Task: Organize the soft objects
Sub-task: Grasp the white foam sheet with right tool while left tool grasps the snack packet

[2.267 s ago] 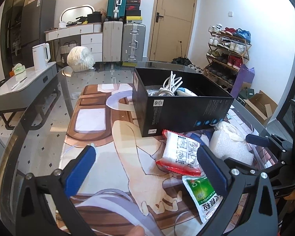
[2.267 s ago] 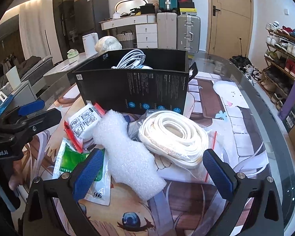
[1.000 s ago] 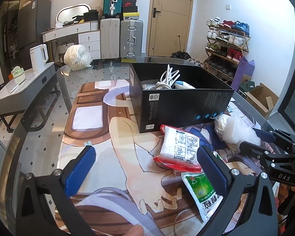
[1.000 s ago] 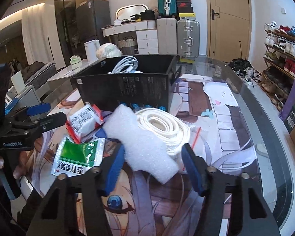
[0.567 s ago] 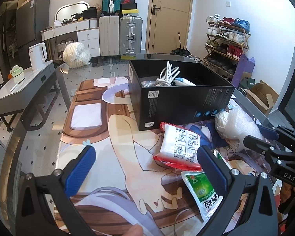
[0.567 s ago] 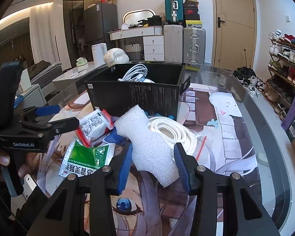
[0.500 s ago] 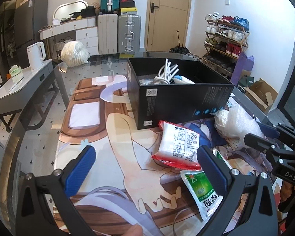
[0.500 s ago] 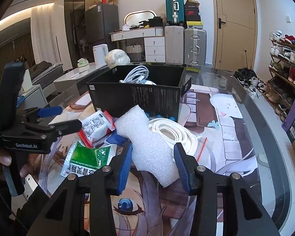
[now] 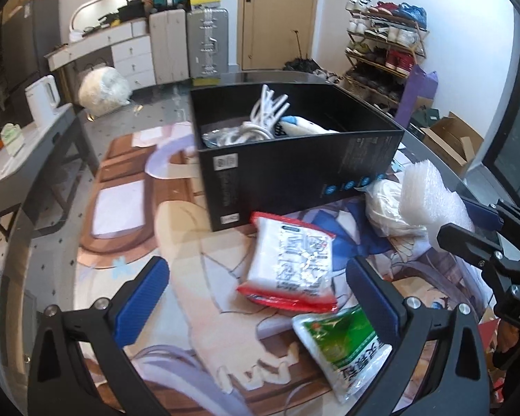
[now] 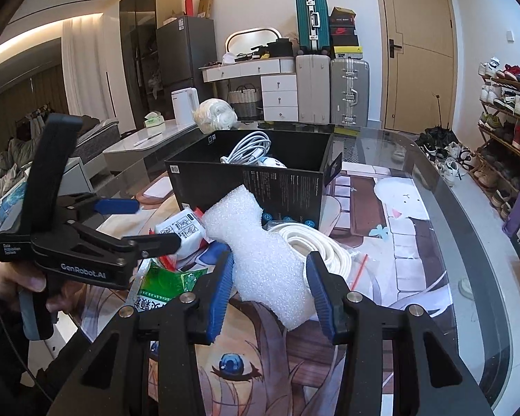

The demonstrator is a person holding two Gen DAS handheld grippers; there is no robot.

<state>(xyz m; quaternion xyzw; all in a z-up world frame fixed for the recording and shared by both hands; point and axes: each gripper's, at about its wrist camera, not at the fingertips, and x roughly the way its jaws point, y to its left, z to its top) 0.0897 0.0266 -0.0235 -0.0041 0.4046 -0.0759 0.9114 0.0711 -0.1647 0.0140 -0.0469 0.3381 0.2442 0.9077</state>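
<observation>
The right gripper (image 10: 270,286) now clenches the white foam (image 10: 260,242) — lifted clear — while the left gripper (image 9: 256,294) stays released.

Cables (image 9: 265,118) in box (image 9: 294,176); packets (image 9: 291,267) in front, foam (image 9: 430,197) to right.

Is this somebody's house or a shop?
It looks like somebody's home, probably a living or dining room near the front door. There is a shoe rack full of shoes, suitcases stacked beside a wooden door, and a fridge behind the glass table.
</observation>
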